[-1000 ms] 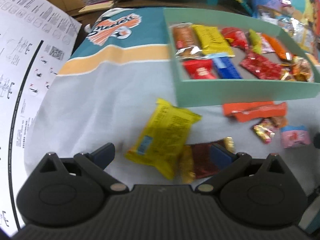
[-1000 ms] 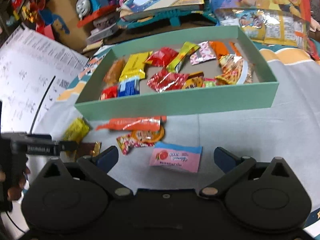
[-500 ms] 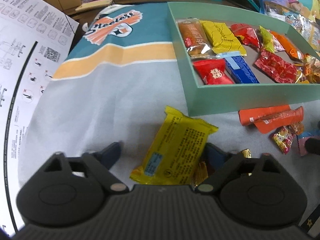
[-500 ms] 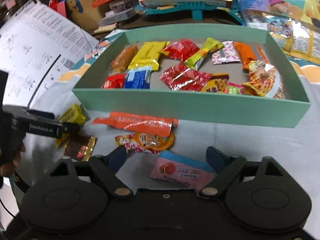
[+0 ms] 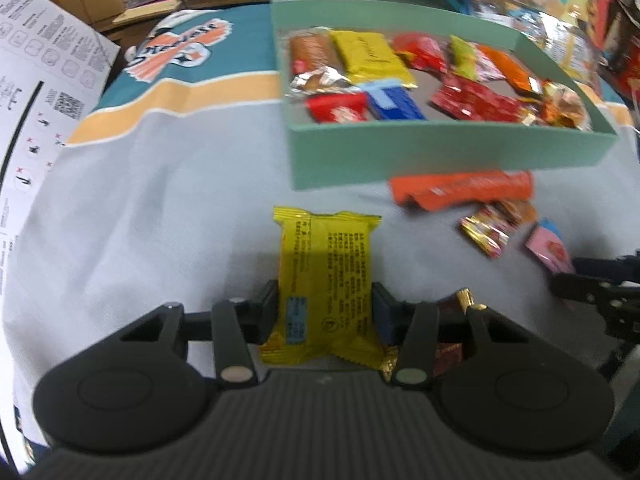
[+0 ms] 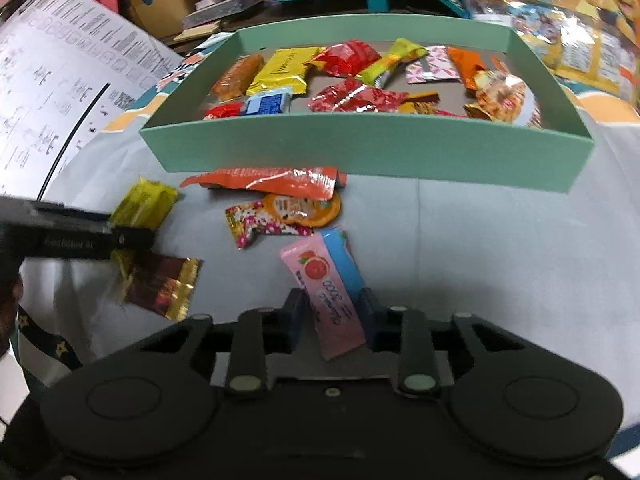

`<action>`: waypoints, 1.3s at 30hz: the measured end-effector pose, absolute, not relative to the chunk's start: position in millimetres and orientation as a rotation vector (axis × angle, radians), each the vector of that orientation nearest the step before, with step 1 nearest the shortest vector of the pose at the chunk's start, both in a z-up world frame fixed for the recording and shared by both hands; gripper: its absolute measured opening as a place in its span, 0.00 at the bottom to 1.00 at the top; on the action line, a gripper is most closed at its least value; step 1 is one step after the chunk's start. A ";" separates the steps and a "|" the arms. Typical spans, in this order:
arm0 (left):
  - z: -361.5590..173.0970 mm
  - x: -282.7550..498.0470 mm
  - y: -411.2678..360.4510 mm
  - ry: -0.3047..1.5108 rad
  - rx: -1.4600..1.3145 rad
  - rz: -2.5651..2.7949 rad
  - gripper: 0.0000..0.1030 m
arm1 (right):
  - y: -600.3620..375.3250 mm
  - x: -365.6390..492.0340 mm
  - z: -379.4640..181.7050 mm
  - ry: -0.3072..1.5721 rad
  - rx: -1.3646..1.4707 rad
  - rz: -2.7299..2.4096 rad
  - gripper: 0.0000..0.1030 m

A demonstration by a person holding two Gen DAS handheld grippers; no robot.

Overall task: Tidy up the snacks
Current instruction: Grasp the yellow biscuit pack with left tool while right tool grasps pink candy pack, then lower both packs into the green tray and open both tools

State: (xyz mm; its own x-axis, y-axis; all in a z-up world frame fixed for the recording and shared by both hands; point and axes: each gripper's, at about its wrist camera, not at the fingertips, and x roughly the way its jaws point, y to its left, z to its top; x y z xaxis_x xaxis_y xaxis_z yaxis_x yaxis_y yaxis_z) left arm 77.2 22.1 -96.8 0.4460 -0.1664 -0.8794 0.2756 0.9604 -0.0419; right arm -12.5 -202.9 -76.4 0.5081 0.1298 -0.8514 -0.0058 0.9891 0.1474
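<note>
A yellow snack packet [image 5: 326, 272] lies lengthwise on the grey cloth between the fingers of my left gripper [image 5: 325, 310]. Its jaws are closing and both pads touch the packet's sides. My right gripper [image 6: 331, 318] is closing too, with its pads against a pink grapefruit packet [image 6: 328, 292] that is tilted between them. Beyond both stands the green box [image 6: 360, 148], holding several wrapped snacks. From the right wrist view, the left gripper [image 6: 80, 236] reaches in from the left edge over the yellow packet [image 6: 144, 204].
Loose on the cloth before the box are an orange wrapper [image 6: 268, 180], a red-and-yellow candy [image 6: 260, 222] and a brown-gold wrapper [image 6: 160, 284]. A white printed sheet [image 5: 32, 80] rises at the left. Toys, books and foil bags crowd the space behind the box.
Both grippers' jaws have narrowed from wide apart onto their packets. The yellow packet has turned straight between the left fingers, and the pink packet has turned lengthwise between the right ones.
</note>
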 end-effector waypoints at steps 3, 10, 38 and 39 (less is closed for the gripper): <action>-95.9 68.2 15.3 1.084 0.112 -0.304 0.46 | -197.5 -17.4 -74.3 1.061 0.153 0.128 0.27; -95.7 70.7 15.1 1.092 0.103 -0.274 0.54 | -197.0 -11.7 -72.7 1.043 0.137 0.104 0.31; -61.3 52.3 14.3 1.020 0.086 -0.309 0.45 | -212.9 -27.5 -51.2 0.981 0.200 0.048 0.21; -56.7 52.5 13.3 1.014 0.081 -0.316 0.45 | -215.8 -27.0 -46.7 0.972 0.205 0.046 0.21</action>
